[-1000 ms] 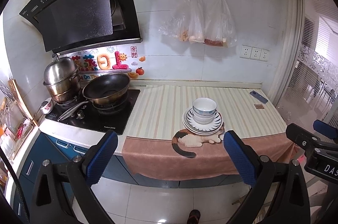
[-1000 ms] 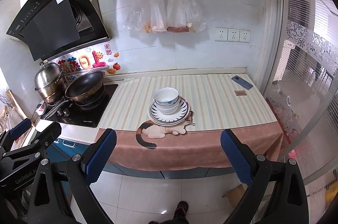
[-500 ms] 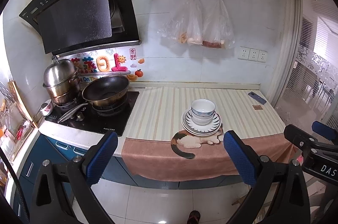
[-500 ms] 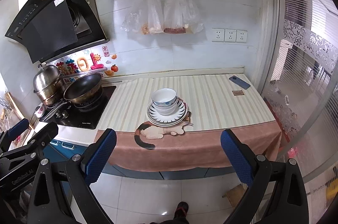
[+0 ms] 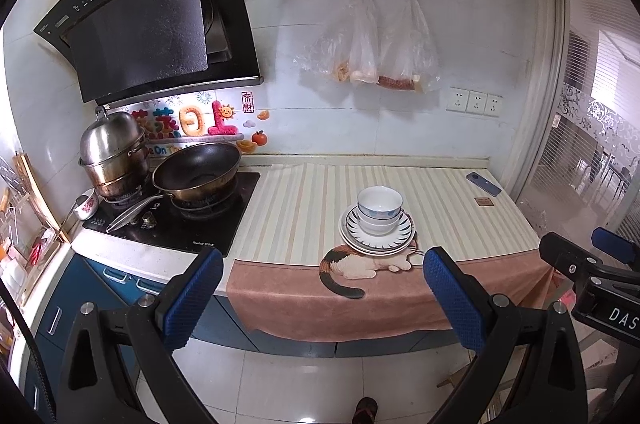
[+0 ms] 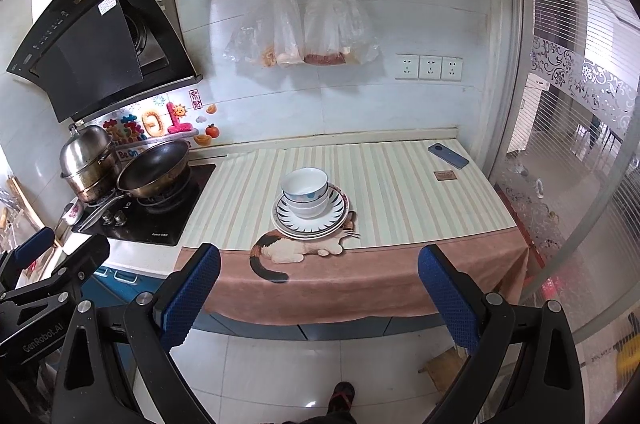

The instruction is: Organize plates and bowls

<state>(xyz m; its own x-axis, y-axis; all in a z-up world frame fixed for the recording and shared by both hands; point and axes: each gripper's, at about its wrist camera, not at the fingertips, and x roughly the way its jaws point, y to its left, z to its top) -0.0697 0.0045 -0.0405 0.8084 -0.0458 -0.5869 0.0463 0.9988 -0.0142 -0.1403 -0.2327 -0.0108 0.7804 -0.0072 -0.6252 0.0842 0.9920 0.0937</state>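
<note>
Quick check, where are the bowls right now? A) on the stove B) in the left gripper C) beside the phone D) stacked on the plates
D: the bowls sit nested on the plates on the counter mat, and both grippers are open and empty, well short of the counter.

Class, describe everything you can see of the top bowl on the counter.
The top bowl is white, glossy like ceramic, with a blue pattern around its outer wall. It stands upright, looks empty, and is nested in another bowl beneath it. Both sit on a stack of plates with dark radiating stripes, on the striped cloth over the counter. Neither the left gripper nor the right gripper touches it; both are open, off the counter.
</note>
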